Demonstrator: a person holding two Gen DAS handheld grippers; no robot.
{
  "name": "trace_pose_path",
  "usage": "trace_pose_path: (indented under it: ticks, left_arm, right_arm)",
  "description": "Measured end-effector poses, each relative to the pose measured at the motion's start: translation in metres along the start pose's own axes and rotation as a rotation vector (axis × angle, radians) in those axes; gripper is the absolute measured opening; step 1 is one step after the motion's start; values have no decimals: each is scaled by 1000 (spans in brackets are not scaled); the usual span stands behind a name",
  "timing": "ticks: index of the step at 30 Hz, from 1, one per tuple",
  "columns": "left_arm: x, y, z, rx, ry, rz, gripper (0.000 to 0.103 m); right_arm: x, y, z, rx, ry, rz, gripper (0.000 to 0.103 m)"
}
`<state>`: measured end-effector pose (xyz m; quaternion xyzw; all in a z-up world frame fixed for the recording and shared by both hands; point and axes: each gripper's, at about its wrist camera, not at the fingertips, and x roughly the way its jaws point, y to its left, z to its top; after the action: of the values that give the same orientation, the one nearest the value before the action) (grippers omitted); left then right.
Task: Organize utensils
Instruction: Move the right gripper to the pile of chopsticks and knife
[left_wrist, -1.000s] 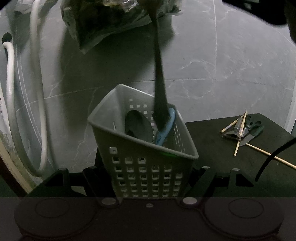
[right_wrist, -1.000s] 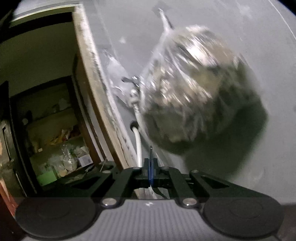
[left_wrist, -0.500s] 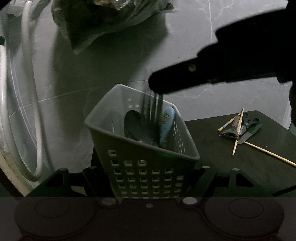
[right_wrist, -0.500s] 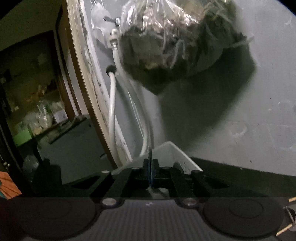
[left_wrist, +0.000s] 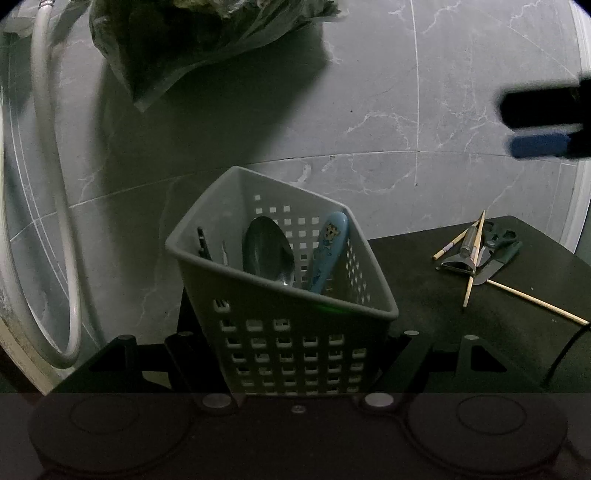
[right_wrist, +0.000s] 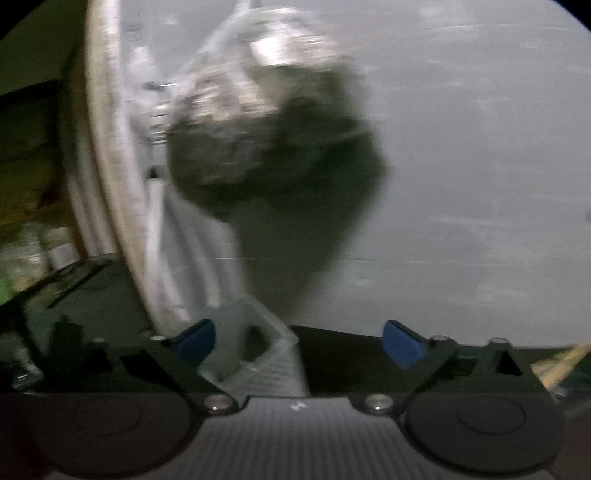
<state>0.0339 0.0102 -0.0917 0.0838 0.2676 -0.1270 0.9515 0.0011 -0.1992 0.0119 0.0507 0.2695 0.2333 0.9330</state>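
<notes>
My left gripper (left_wrist: 295, 334) is shut on a grey perforated basket (left_wrist: 236, 192), which it holds upright by its sides over the edge of a dark table (left_wrist: 424, 295). Inside the basket stand a metal spoon (left_wrist: 267, 251), a blue child's spoon (left_wrist: 328, 247) and a dark utensil (left_wrist: 202, 243) against the left wall. My right gripper (right_wrist: 300, 343) is blurred and its jaws are opening wide, with nothing between the blue pads (right_wrist: 195, 341). The left wrist view catches the right gripper (left_wrist: 543, 125) at the right edge, well clear of the basket (right_wrist: 225, 325).
Chopsticks (left_wrist: 474, 258), a peeler (left_wrist: 460, 260) and scissors (left_wrist: 498, 247) lie piled at the table's right. A filled plastic bag (left_wrist: 207, 44) hangs on the tiled wall above. A white hose (left_wrist: 48, 184) loops at the left. A black cable (left_wrist: 565, 350) crosses the table's right corner.
The right gripper lowered a dark utensil into the basket, let it go, opened and drew away to the right. The left gripper and basket stayed put.
</notes>
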Motion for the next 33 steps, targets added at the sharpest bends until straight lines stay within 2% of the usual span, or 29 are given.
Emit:
trace_pose_path:
  ticks: [6,10,22,28,33]
  left_arm:
    - [1,-5,1,17,4,-11,77]
    - [3,-13,3,16,10,-17,77]
    - [7,-53,9,39,39,-63,77]
    - [7,-63,9,39,43,-68,77]
    - [8,-66,10,42,44,-64,77]
  right_arm:
    - [-20,-74,-20,234,45,-244,103]
    - [-30,-108,-35,338,65,-320,103]
    - [-24,-163,-85,357,240,-315,103]
    - [-28,-161,-99,307,232,-300,103]
    - [3,-168,-75,271,145,-275,103]
